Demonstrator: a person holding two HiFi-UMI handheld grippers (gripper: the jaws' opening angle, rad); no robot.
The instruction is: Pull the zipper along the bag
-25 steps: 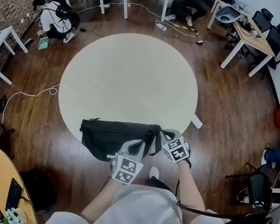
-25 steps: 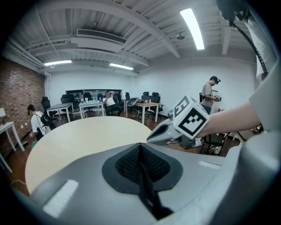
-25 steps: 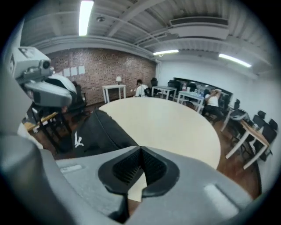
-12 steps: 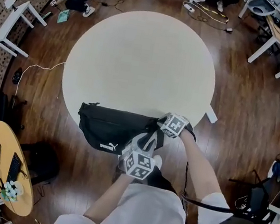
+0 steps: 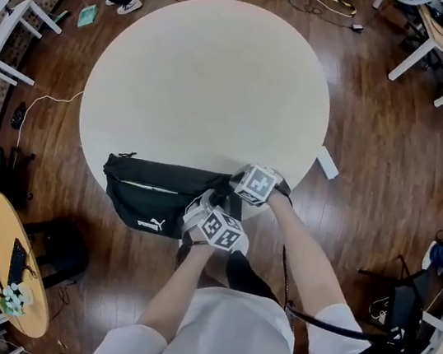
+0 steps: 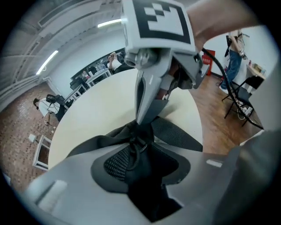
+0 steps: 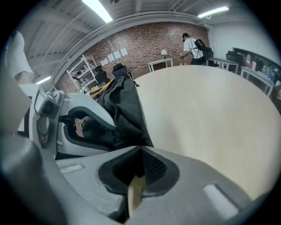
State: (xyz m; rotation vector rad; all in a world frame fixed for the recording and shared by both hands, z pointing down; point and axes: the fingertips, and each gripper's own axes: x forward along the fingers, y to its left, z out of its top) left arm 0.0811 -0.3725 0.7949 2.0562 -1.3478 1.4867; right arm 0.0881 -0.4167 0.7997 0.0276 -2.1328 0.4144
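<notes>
A black waist bag lies at the round table's near edge, a pale zip line along its top. My right gripper is shut on the bag's right end. In the left gripper view its fingers come down pinched on the gathered fabric. My left gripper sits just below it at the same end. Its jaws are opening, with dark bag fabric and a small pull ring loose between them. In the right gripper view the bag stretches away from the shut right gripper.
The pale round table stretches beyond the bag. Dark wood floor surrounds it. A small yellow side table with gadgets stands at the lower left, a white bench at the far left, and desks at the top right.
The left gripper has moved up from the bag's lower right corner to its right end, close under the right gripper. The right gripper keeps its hold. The head view has shifted.
</notes>
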